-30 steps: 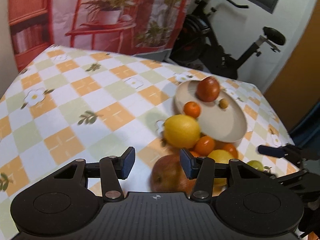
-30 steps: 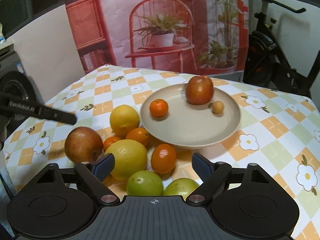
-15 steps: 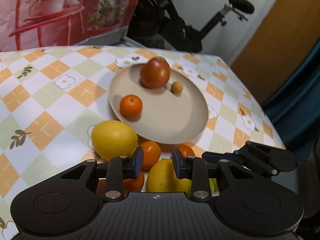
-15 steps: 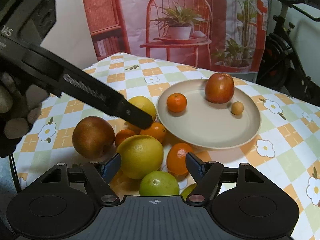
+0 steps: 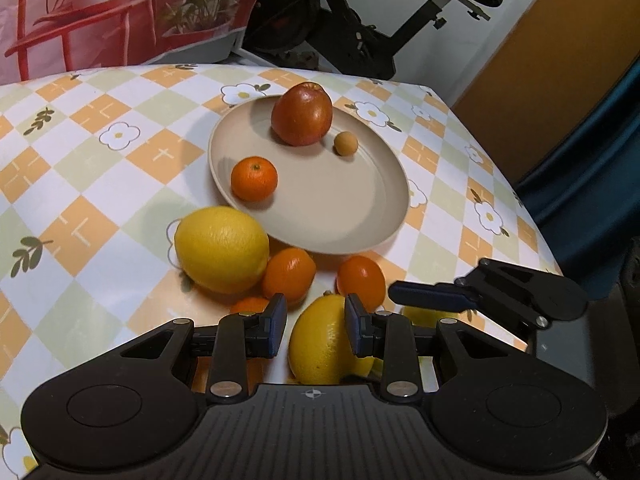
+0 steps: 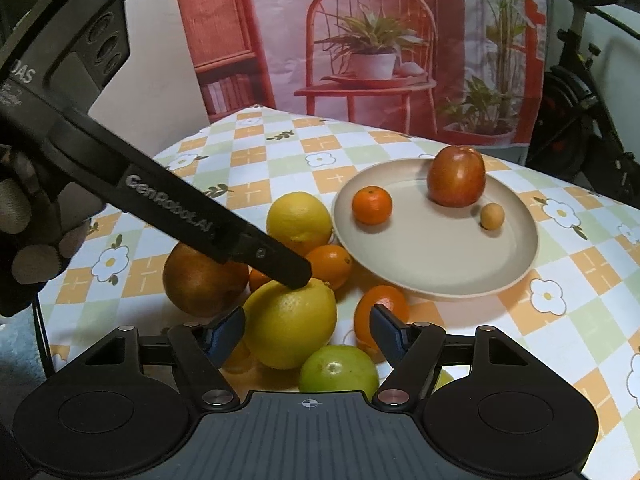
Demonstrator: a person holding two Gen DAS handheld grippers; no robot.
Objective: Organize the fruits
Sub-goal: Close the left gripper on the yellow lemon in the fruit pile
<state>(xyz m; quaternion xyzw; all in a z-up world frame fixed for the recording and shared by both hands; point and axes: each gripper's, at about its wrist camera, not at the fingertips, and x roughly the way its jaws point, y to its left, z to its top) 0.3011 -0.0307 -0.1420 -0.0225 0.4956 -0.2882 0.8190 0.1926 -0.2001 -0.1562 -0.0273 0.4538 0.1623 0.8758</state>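
Left claw (image 5: pixel 315 330) is narrow, jaws nearly together, tips over the near lemon (image 6: pixel 290 322). In the right wrist view one finger (image 6: pixel 280 266) rests on the lemon's top; whether the pads pinch it I cannot tell.

Right claw (image 6: pixel 307 330) stands half wide and has just been closing. The near lemon's right side and a green fruit (image 6: pixel 339 368) sit between its jaws; the left pad is just beside the lemon's skin, no clear press.

The near lemon lies on the bench (image 5: pixel 100 184), just short of the plate (image 5: pixel 320 216). Its long axis runs roughly level, its nub (image 6: pixel 328 285) pointing up-right toward the plate.

Second lemon (image 5: pixel 222 249) lies left of the plate rim, long axis across the view. Oranges (image 5: pixel 289 276) sit between the two lemons.

On the plate: apple (image 5: pixel 302 114), mandarin (image 5: pixel 254 180), small tan fruit (image 5: pixel 346 143). Another apple (image 6: pixel 200 282) lies on the bench, left of the pile.
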